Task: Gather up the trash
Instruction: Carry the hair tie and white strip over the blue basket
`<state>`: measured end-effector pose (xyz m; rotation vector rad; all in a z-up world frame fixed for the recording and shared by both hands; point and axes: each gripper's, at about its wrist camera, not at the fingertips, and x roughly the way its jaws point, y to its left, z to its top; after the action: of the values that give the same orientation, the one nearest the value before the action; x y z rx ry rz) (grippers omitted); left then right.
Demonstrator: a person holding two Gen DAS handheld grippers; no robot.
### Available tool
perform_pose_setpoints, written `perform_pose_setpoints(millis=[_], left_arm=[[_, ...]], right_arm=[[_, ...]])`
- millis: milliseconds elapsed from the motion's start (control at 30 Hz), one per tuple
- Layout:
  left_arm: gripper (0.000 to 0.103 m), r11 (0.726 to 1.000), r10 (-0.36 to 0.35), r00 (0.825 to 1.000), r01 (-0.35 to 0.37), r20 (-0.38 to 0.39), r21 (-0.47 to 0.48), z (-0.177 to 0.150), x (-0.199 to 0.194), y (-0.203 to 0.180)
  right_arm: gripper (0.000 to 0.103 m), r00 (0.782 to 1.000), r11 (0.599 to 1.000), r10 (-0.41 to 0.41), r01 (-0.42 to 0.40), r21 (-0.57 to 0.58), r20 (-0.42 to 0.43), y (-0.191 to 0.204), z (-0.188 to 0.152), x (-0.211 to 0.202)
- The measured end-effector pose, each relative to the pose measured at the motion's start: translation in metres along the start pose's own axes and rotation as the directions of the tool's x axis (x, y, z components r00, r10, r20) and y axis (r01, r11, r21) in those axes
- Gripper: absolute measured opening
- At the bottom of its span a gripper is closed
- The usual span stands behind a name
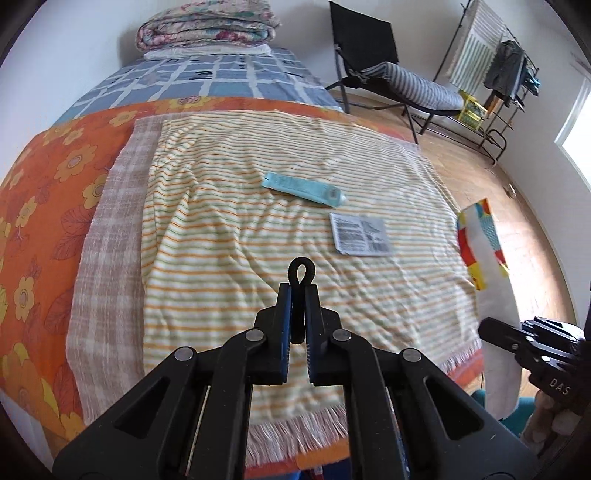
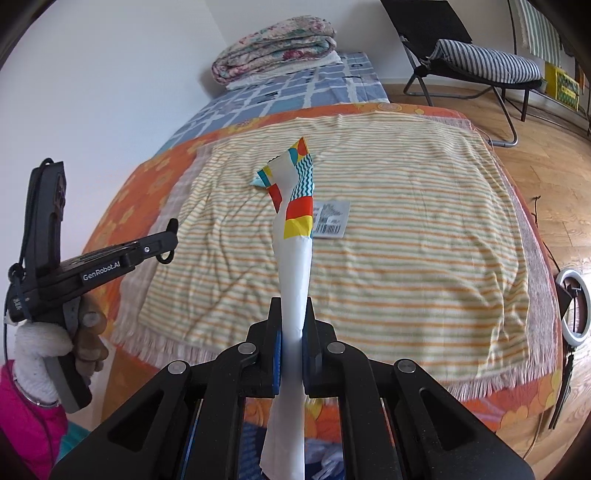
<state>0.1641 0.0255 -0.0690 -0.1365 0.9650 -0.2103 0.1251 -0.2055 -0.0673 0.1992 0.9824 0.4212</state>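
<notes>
My left gripper (image 1: pixel 298 291) is shut on a small black loop (image 1: pixel 301 271) and hovers over the striped towel (image 1: pixel 229 236) on the bed. A teal wrapper (image 1: pixel 304 188) and a grey printed label (image 1: pixel 360 235) lie on the towel ahead of it. My right gripper (image 2: pixel 292 310) is shut on the rim of a white bag with a colourful patterned band (image 2: pixel 295 236), held up over the bed's near edge. The label (image 2: pixel 330 218) shows just behind the bag, and a teal tip (image 2: pixel 256 181) peeks out left of it. The bag also shows at the right of the left wrist view (image 1: pixel 480 240).
The bed has an orange flowered cover (image 1: pixel 48 192), a blue checked sheet (image 1: pixel 207 79) and folded quilts (image 1: pixel 207 26) at the far end. A black chair with a striped cushion (image 1: pixel 413 86) and a clothes rack (image 1: pixel 495 70) stand on the wooden floor. A ring light (image 2: pixel 574 306) stands right of the bed.
</notes>
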Motion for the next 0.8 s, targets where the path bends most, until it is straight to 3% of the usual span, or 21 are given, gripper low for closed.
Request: perform_pose_setpoints(millis=[467, 800], left_arm=[[0.005, 0.991, -0.127, 0.992, 0.127, 0.001, 0.030, -0.084, -0.049, -0.053], [0.005, 0.985, -0.120, 0.993, 0.120, -0.008, 0.122, -0.136, -0.059, -0.084]], right_arm=[[0.007, 1.000, 1.000, 0.022, -0.023, -0.015, -0.014, 0.006, -0.078, -0.033], [0.007, 0.999, 1.000, 0.007, -0.006, 0.026, -0.032, -0.005, -0.118, -0.036]])
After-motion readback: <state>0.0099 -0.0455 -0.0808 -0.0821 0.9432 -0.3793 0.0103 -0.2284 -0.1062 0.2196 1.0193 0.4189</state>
